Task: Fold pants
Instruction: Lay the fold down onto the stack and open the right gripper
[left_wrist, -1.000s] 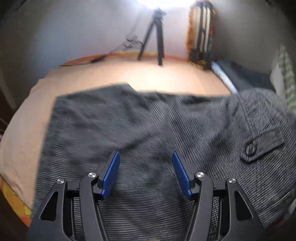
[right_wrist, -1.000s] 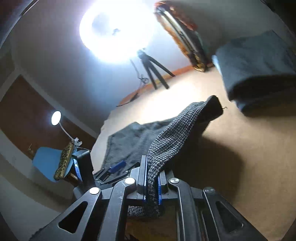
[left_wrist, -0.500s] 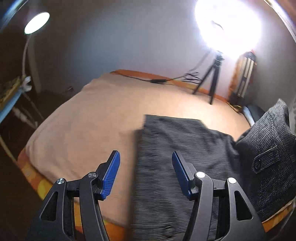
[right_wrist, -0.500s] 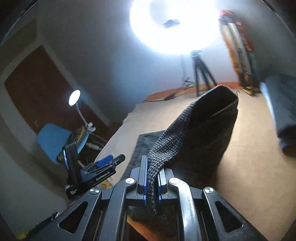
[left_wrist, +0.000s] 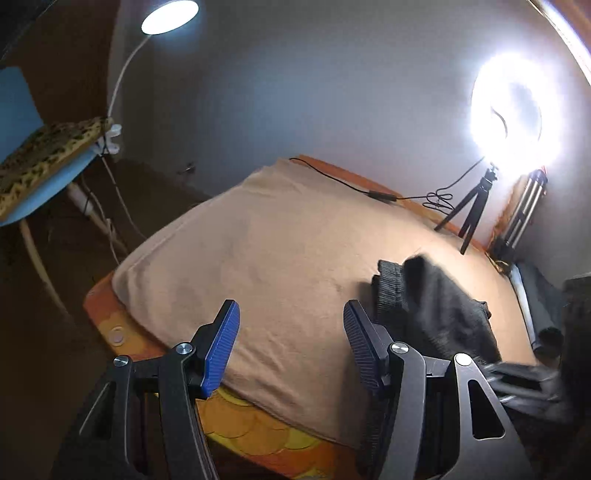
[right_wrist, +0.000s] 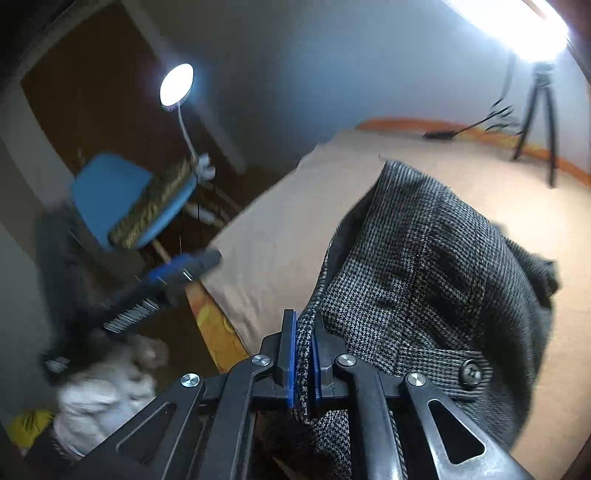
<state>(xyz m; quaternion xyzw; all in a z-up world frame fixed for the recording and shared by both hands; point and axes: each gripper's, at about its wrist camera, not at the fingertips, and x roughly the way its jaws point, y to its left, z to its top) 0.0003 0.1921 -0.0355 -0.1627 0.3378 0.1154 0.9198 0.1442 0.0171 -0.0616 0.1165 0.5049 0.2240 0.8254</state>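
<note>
Our left tool (left_wrist: 291, 347) and right tool (right_wrist: 303, 363) are matte black linkages with triangular cut-outs, silver round screws at the pivots, and ribbed blue pads (left_wrist: 221, 347) lining their fingers.

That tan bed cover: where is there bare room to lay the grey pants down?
The tan bed cover is bare from its near-left corner across to the black tripod. The right side is crowded: grey checked pants, dark folded cloth.
</note>
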